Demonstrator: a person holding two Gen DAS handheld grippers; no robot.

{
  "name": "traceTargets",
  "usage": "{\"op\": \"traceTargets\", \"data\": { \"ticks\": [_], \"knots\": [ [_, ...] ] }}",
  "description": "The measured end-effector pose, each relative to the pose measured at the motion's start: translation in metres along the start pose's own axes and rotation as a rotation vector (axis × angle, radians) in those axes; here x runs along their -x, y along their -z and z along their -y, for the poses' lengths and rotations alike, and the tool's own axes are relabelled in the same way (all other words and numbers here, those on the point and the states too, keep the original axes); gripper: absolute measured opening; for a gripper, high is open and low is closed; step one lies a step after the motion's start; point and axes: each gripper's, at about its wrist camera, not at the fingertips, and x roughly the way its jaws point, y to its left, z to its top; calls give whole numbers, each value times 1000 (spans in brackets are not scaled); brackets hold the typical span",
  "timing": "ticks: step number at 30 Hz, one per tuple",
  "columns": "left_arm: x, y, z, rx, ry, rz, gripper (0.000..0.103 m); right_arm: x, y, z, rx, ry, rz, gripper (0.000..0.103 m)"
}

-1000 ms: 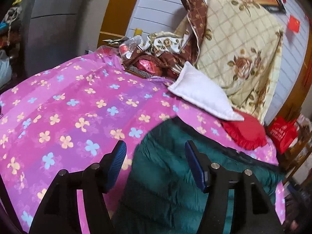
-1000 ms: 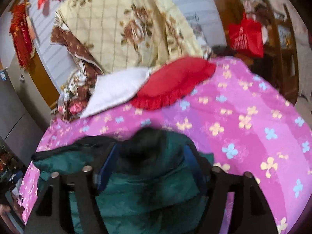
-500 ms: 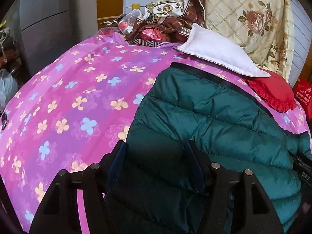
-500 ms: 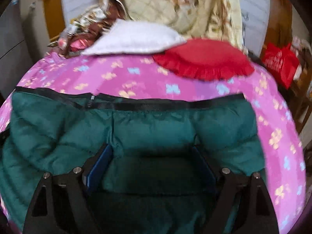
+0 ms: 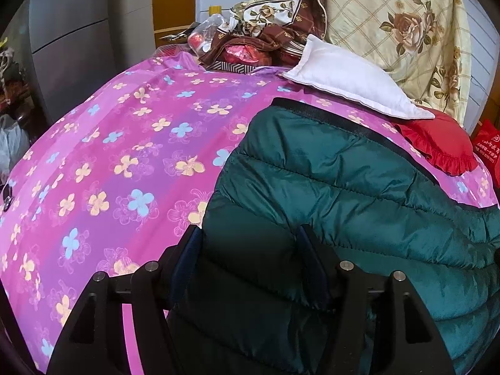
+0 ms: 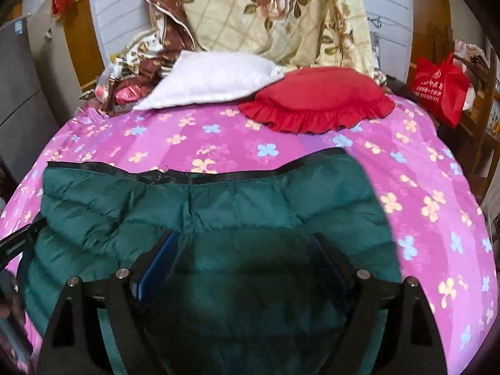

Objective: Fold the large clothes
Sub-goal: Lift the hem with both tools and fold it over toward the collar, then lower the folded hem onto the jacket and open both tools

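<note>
A dark green puffy jacket [image 5: 328, 181] lies spread across the pink flowered bed cover [image 5: 125, 156], its black zip edge toward the pillows. My left gripper [image 5: 248, 231] is shut on a thick fold at the jacket's near left side, and the fabric fills the gap between both pads. In the right wrist view the jacket [image 6: 218, 200] bulges up between the fingers of my right gripper [image 6: 242, 236]. Its jaws are opening, and the blue face of the left pad [image 6: 156, 265] shows bare beside the fabric.
A white pillow [image 6: 212, 81] and a red frilled cushion [image 6: 318, 97] lie just beyond the jacket. A cream rose-patterned quilt [image 6: 281, 9] is piled against the wall. A red bag [image 6: 440, 84] hangs off the bed's right side, and a grey cabinet [image 5: 78, 31] stands at the left.
Both grippers came down toward the bed. The jacket, bunched up a second ago, now lies spread flat. The right gripper's jaws have widened around it, and the left view has held still lately.
</note>
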Motion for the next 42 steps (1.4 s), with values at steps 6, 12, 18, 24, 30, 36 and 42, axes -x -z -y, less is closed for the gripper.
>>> {"op": "traceTargets", "data": {
  "ticks": [6, 12, 18, 24, 30, 36, 42],
  "knots": [
    [-3, 0, 1, -26, -6, -5, 46, -12, 13, 32, -1, 89, -61, 88],
    [-12, 0, 4, -36, 0, -11, 53, -32, 30, 50, -80, 54, -27, 93],
    [-13, -2, -4, 11, 34, -35, 55, -12, 26, 47, -84, 56, -40, 93],
    [-9, 2, -3, 10, 25, -19, 54, 33, 46, 41, -56, 22, 6, 93],
    [-6, 6, -5, 31, 31, -1, 55, 25, 70, 47, -52, 44, -35, 93],
    [3, 9, -7, 45, 37, 4, 55, 18, 77, 47, -67, 64, -29, 96],
    [28, 12, -9, 27, 63, 11, 54, 47, 73, 50, -106, 25, -10, 97]
  ]
}}
